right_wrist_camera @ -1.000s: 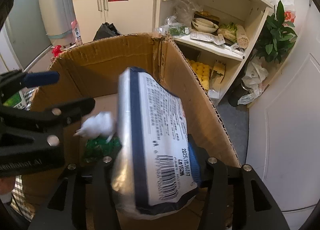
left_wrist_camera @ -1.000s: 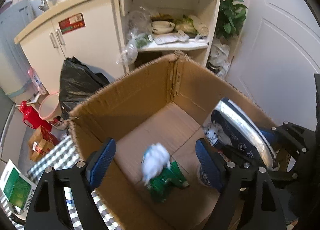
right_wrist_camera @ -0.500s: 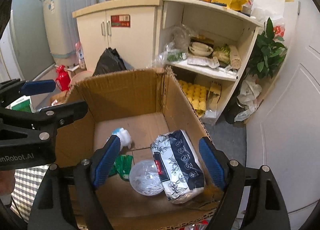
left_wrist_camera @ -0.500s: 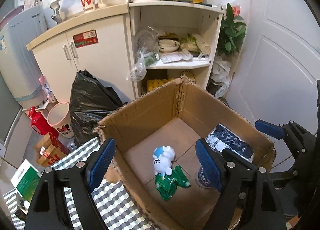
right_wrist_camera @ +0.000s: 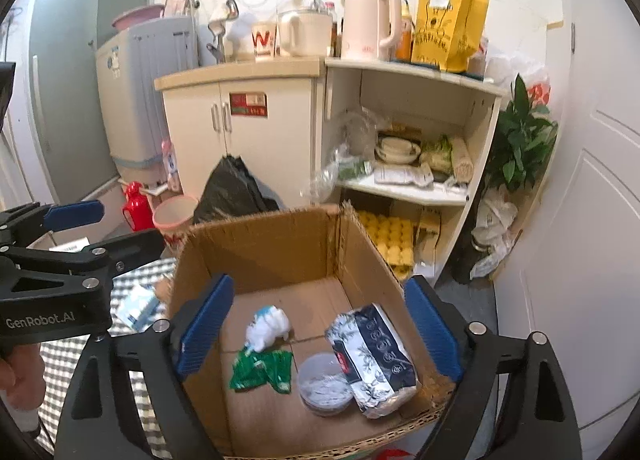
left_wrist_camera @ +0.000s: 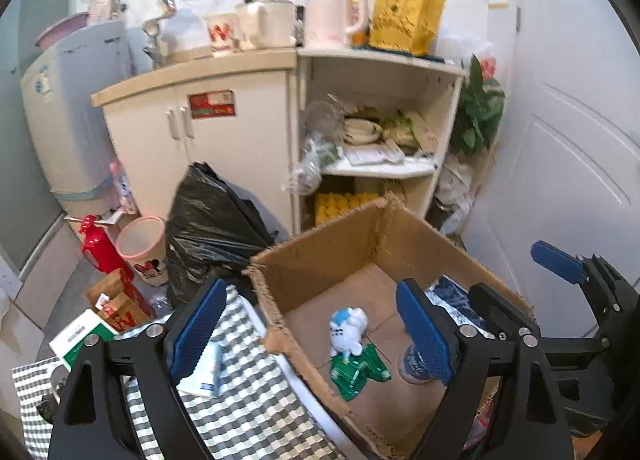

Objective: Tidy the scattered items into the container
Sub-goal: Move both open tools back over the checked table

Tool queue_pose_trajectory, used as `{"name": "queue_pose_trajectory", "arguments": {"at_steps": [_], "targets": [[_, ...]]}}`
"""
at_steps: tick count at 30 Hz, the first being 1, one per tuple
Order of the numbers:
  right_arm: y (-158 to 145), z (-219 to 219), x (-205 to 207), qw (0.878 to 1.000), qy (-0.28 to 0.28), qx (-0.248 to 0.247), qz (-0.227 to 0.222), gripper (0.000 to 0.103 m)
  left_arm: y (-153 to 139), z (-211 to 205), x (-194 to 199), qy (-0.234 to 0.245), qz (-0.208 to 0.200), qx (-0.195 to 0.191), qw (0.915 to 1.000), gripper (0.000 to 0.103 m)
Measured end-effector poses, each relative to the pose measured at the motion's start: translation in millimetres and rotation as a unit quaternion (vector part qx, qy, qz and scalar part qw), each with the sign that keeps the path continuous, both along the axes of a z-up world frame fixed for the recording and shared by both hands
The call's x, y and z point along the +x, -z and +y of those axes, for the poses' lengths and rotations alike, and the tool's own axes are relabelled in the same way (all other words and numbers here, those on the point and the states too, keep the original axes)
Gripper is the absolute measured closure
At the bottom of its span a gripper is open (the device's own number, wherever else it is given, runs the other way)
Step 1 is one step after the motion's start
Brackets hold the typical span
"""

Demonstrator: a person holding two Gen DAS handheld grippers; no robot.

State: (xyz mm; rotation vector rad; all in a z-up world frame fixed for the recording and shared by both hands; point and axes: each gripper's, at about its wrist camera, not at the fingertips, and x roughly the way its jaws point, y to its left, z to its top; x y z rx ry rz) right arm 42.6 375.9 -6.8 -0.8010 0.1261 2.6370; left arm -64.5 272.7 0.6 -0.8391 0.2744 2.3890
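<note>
Two empty, wide-open hand-held grippers, left (left_wrist_camera: pixel 312 334) and right (right_wrist_camera: pixel 316 332), above the cardboard box (right_wrist_camera: pixel 280 248) beside a black bag (right_wrist_camera: pixel 232 191).

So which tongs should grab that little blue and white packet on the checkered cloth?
Probably left. The left tongs are open and empty, with the packet just below their left pad. The right tongs, also open, hover over the box.

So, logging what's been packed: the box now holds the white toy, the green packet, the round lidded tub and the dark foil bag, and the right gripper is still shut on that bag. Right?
Not quite: the right gripper is open and empty, as the right wrist view shows. The dark foil bag lies in the box with the others.
</note>
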Motion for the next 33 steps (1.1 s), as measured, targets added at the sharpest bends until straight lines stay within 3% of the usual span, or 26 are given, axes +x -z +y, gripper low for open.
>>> {"name": "queue_pose_trajectory", "arguments": {"at_steps": [5, 11, 14, 27, 33], "targets": [[-10.5, -14.9, 6.0, 0.999, -0.002, -0.013, 0.031, 0.010, -14.3, -24.2, 9.5, -0.017, 0.027, 0.017, 0.9993, 0.006], [-15.4, -31.8, 6.7, 0.999, -0.015, -0.003, 0.036, 0.008, -26.9, -52.0, 17.7, -0.045, 0.051, 0.028, 0.9973, 0.000], [-19.5, -38.1, 12.2, 0.999, -0.015, -0.004, 0.049, 0.000, -32.5, -65.4, 21.9, -0.063, 0.065, 0.034, 0.9953, 0.000], [-33.1, -85.3, 15.6, 0.994, -0.069, -0.014, 0.086, 0.000, -49.5, -137.1, 40.1, -0.147, 0.106, 0.049, 0.9822, 0.000], [-37.9, -107.1, 10.1, 0.991, -0.093, -0.021, 0.091, 0.000, -52.5, -163.7, 47.2, -0.184, 0.122, 0.037, 0.9746, 0.000]]}}
